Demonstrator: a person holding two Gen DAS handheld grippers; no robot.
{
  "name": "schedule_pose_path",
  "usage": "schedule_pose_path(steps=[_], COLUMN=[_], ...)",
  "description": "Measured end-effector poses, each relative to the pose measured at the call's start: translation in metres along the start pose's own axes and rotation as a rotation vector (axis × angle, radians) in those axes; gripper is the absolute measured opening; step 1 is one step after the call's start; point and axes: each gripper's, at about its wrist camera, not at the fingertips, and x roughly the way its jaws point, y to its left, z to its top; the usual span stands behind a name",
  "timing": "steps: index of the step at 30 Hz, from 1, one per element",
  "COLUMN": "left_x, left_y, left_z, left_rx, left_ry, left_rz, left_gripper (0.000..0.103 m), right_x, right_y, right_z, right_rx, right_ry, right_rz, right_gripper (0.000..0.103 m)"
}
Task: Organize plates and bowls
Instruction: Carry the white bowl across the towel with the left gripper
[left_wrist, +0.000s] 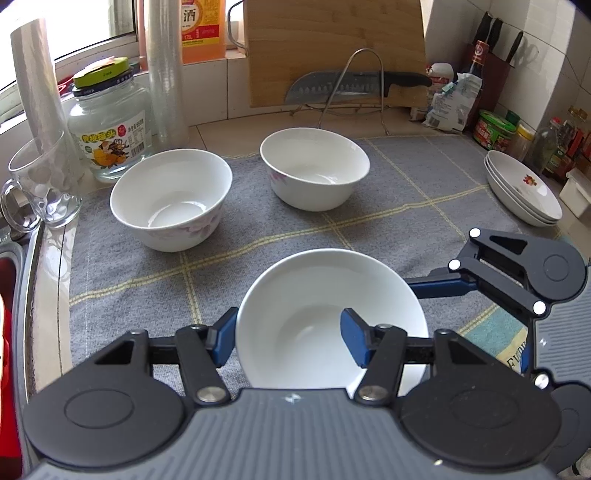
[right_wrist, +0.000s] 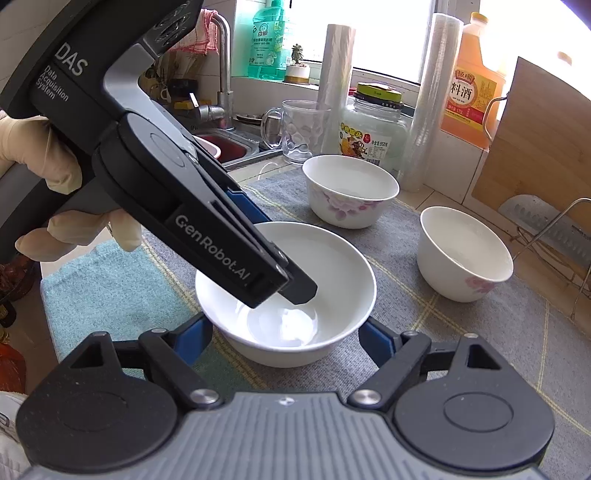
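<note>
Left gripper (left_wrist: 290, 338) pinches the near bowl's (left_wrist: 325, 291) left wall, one pad inside. Right gripper (right_wrist: 284, 338) clamps that bowl across its outer sides. Bowl sits on the grey mat (left_wrist: 388, 221). Lift level with both hands; two floral bowls beyond.

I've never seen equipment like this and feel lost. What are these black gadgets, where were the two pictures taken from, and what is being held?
There is no robot here. A person holds two hand-held claws, each carrying a camera that looks along its fingers. One picture comes from the left claw, the other from the right claw; that one also shows the gloved hand holding the left one. On a grey cloth sit a plain white bowl and two flowered bowls, with stacked plates off to the right. The left claw pinches the plain bowl's wall. The right claw is closed around its outside.
</note>
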Motion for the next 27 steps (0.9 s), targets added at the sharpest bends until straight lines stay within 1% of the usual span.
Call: schedule_pose_path(steps=[11,18,27], left_x=[0.003,0.017,0.036], left_y=[-0.039,-0.072,-0.104], left_z=[0.013,0.025,0.039], left_rx=[0.013,0.043,0.088], left_ry=[-0.019,-0.020,-0.013], left_rz=[-0.018,-0.056,-0.107], left_gripper=[0.058,0.058,0.058], right_x=[-0.028,-0.047,-0.066], right_y=[-0.022,-0.044,-0.072], right_z=[-0.014,-0.032,-0.053], right_rx=[0.000,0.019,0.054], right_ry=[0.009,0.024,0.052], right_rz=[-0.011,-0.048,-0.102], right_gripper=[0.089,0.089,0.089])
